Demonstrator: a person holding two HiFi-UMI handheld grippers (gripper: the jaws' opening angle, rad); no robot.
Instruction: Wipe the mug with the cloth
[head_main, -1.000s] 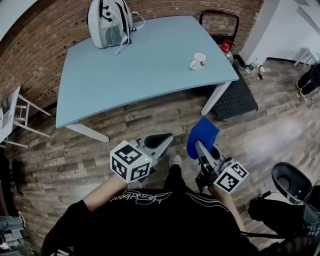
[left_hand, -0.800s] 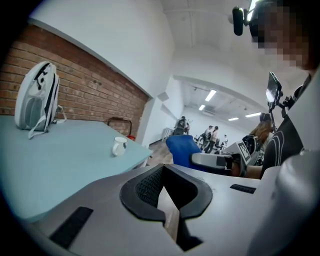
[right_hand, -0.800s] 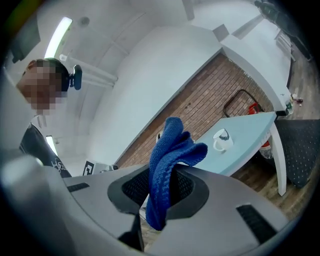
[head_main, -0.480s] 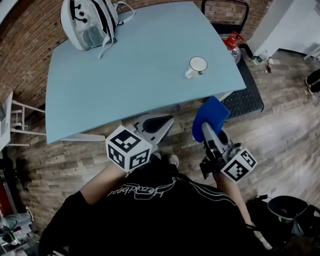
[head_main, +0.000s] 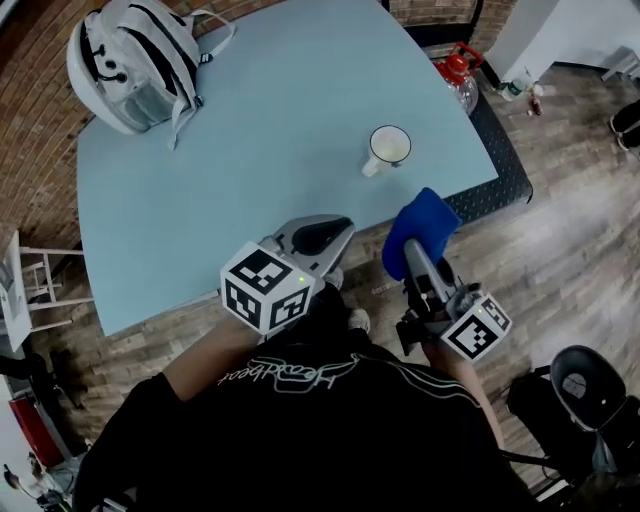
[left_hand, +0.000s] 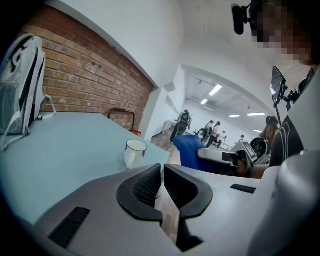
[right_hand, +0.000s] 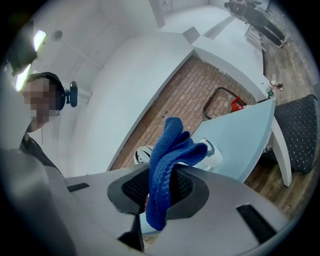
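A white mug (head_main: 388, 148) stands upright near the right front corner of the light blue table (head_main: 250, 150). My left gripper (head_main: 335, 228) is shut and empty, its tips over the table's front edge, short of the mug and to its left. In the left gripper view the mug (left_hand: 134, 152) is ahead of the closed jaws (left_hand: 162, 167). My right gripper (head_main: 412, 248) is shut on a folded blue cloth (head_main: 418, 230), just off the table's edge below the mug. In the right gripper view the cloth (right_hand: 167, 170) sticks up between the pads and partly hides the mug (right_hand: 214, 152).
A white and grey backpack (head_main: 130, 60) lies at the table's far left corner. A red-capped bottle (head_main: 455, 68) and a black mat (head_main: 505, 150) are on the wooden floor to the right. A white chair (head_main: 25, 280) stands at left, a black bin (head_main: 585, 375) at lower right.
Both grippers and the person have come forward to the table; its front edge now lies under the left gripper's tips and the mug is much closer. The cloth stays clamped.
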